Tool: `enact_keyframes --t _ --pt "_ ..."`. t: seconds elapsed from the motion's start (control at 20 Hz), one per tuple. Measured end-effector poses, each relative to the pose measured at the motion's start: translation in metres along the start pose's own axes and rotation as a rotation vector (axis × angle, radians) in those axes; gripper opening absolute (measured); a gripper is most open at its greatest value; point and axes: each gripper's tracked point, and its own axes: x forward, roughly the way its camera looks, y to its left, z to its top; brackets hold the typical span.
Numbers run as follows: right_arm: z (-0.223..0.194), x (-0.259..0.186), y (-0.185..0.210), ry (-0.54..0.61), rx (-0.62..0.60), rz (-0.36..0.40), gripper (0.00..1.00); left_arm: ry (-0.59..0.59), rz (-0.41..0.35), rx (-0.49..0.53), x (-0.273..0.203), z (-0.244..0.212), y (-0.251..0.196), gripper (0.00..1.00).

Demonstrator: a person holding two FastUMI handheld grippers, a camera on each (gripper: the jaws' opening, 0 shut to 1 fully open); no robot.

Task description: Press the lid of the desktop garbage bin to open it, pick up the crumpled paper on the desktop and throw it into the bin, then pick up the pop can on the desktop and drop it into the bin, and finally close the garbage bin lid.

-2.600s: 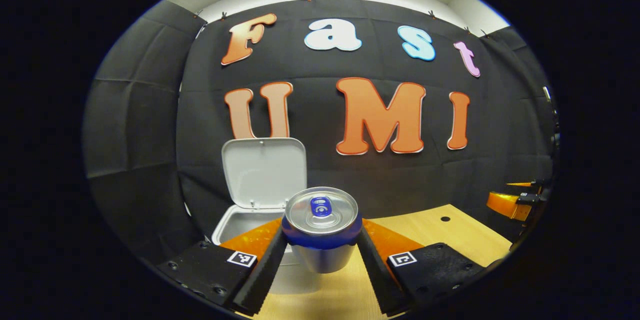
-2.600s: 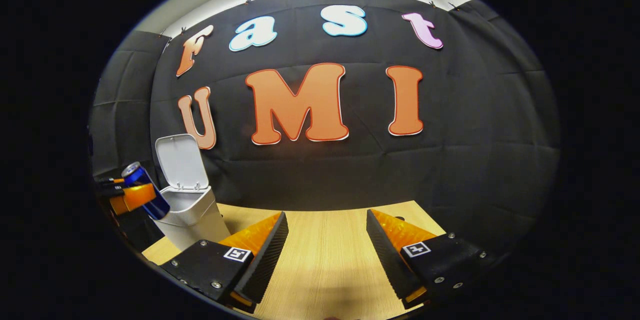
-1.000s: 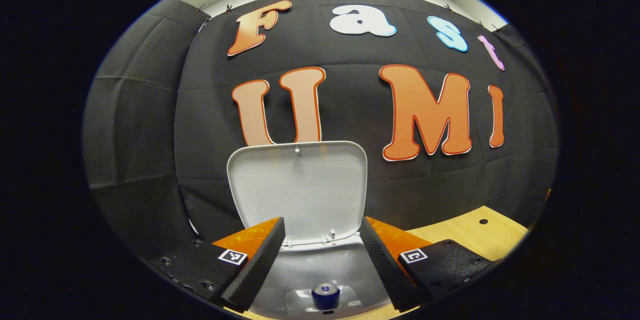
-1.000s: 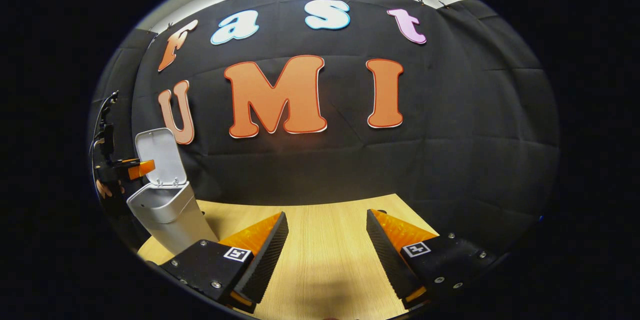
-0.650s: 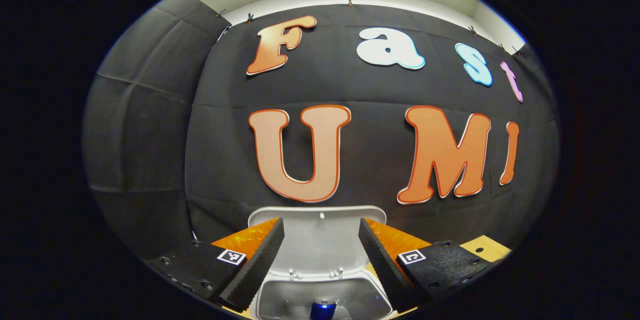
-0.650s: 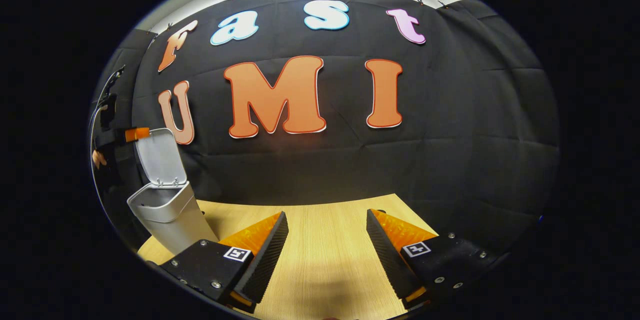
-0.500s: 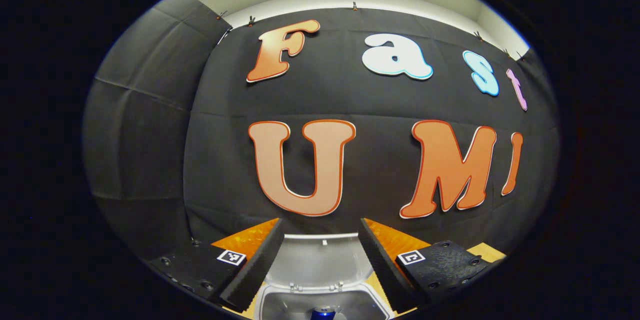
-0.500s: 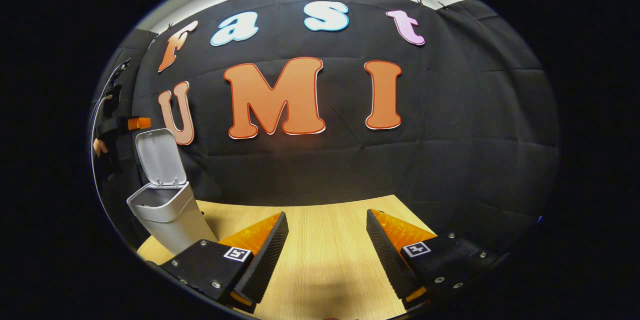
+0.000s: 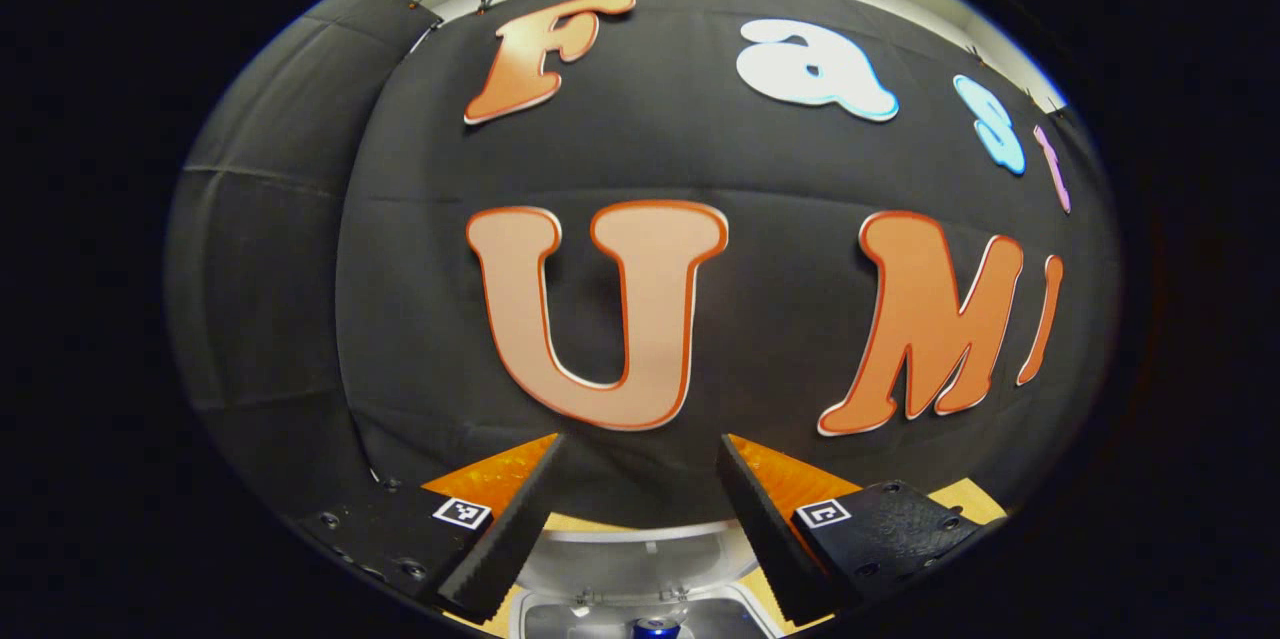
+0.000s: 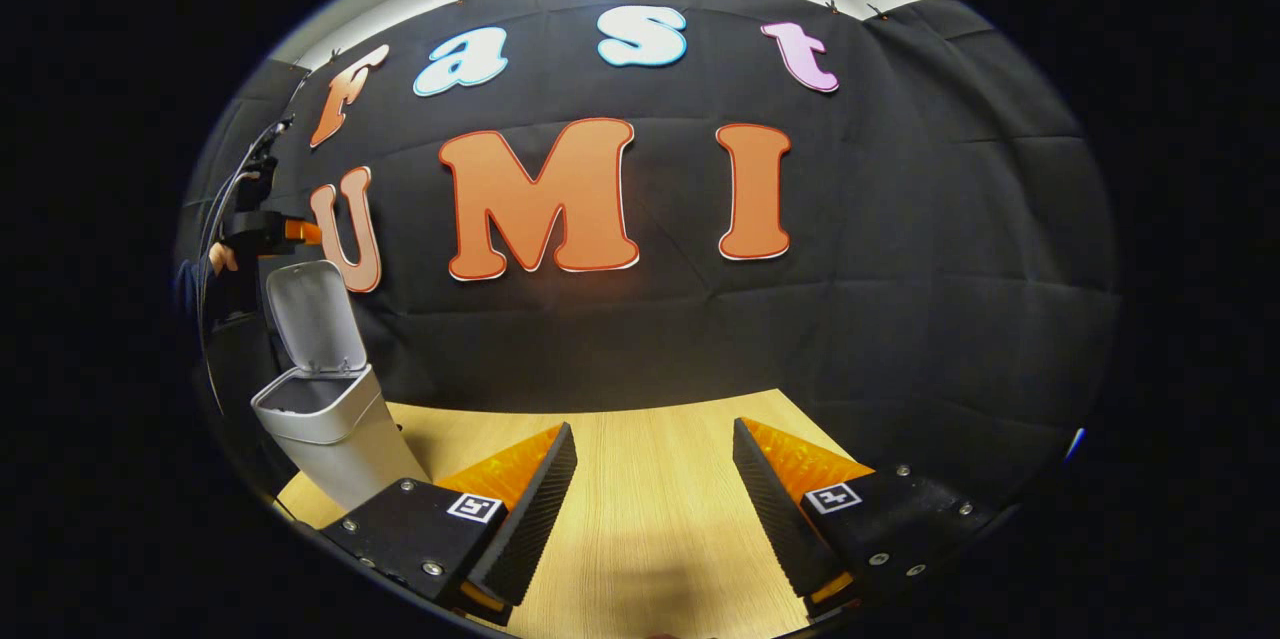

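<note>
In the left gripper view my left gripper is open and holds nothing. It hovers above the upright lid of the pale bin. The blue pop can lies inside the bin, just at the bottom edge. In the right gripper view the bin stands at the table's far left with its lid raised. The left gripper hangs just above the lid's top edge, held by a hand. My right gripper is open over the wooden table, with nothing between its fingers.
The black cloth wall stands close behind the bin. A small round hole marks the table near the far right edge. The bin sits near the table's left edge.
The left gripper let go of the pop can, which now lies in the bin. It then rose and moved forward above the raised lid. The right gripper stayed nearly still.
</note>
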Motion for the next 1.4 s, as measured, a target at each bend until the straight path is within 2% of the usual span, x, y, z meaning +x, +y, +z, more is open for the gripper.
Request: enact_keyframes --t 0.15,0.2,0.4,0.55,0.75,0.9,1.25,1.4 --pt "-0.001 0.001 0.001 0.005 -0.001 0.002 0.94 0.026 -0.012 0.020 -0.005 -0.009 -0.004 0.96" --pt "-0.002 0.002 0.003 0.007 0.000 0.005 0.94 0.050 -0.014 0.045 -0.013 -0.014 -0.006 0.92" --pt "-0.005 0.003 0.008 0.015 0.002 0.022 0.94 0.065 -0.053 0.037 -0.041 -0.022 -0.013 0.94" --pt "-0.002 0.003 0.014 0.007 0.004 0.040 0.94 0.116 -0.090 0.041 -0.063 -0.043 -0.023 0.94" --pt "0.000 0.006 0.025 0.005 -0.003 0.062 0.94 0.131 -0.097 0.073 -0.095 -0.072 -0.032 0.94" --pt "-0.004 0.009 0.029 0.009 -0.008 0.081 0.94 0.162 -0.087 0.082 -0.113 -0.104 -0.036 0.94" --pt "-0.005 0.009 0.030 0.008 -0.021 0.099 0.94 0.278 -0.043 0.019 -0.141 -0.184 -0.037 0.96" --pt "-0.005 0.009 0.028 0.008 -0.023 0.099 0.94 0.352 -0.030 0.044 -0.165 -0.212 -0.036 0.95"
